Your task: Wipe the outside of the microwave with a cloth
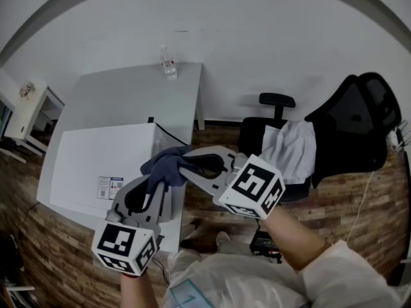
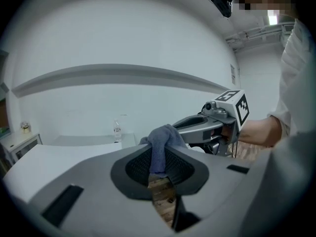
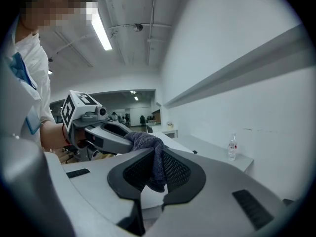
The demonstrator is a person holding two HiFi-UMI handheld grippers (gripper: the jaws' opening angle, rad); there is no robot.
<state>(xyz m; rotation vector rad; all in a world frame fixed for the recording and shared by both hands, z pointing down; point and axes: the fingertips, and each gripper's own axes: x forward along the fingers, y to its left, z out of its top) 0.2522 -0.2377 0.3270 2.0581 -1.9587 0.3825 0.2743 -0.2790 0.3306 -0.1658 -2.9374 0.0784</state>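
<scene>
Left tool (image 1: 156, 186) and right tool (image 1: 187, 170) each pinch the same dark blue cloth (image 1: 165, 162) over the right edge of the white microwave (image 1: 96, 159).

No text can be read here. A small label (image 1: 109, 187) sits on top of the white microwave (image 1: 83, 153), its print too small to make out.

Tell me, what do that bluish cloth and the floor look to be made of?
The cloth looks like soft terry-like fabric, matte blue-grey: it bunches and droops in folds. The floor looks like wood or wood-look laminate: brown planks with staggered joints; which, I can't tell.
</scene>
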